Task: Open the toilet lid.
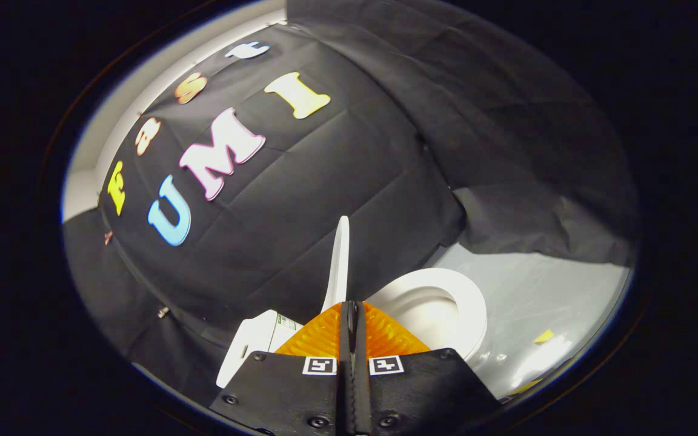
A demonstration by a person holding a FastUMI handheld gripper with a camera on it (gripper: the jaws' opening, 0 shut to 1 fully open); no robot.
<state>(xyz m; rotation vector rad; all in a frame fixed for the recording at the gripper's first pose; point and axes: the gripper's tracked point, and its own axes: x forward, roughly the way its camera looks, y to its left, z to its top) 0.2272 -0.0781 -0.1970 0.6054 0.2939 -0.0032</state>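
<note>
One item on my list: toilet lid (338, 266), white, a thin rigid shell seen edge-on, raised to about upright just ahead of the fingertips, between the tank (255, 339) and the open seat ring (467, 303). I read it as hard moulded plastic, light for its area, stiff enough not to flex under a pinch, smooth and likely slippery against anything but ribbed pads. It pivots on a hinge at its base, hidden behind the fingers, so I judge it will swing freely and could drop back with a slap if let go short of its rest. Best hold, in my view: the free edge at the top or the side rim well away from the hinge, where a light push gives the most leverage. Gripper (353, 310): the two orange ribbed fingers (319, 339) are drawn together to a hairline gap, and I see nothing caught between them; the lid's lower edge sits right at their tips, though I cannot tell whether it touches them. Bowl (431, 315) exposed, white, glossy. Floor (555, 290) pale, with small yellow scraps (544, 336) on it.
</note>
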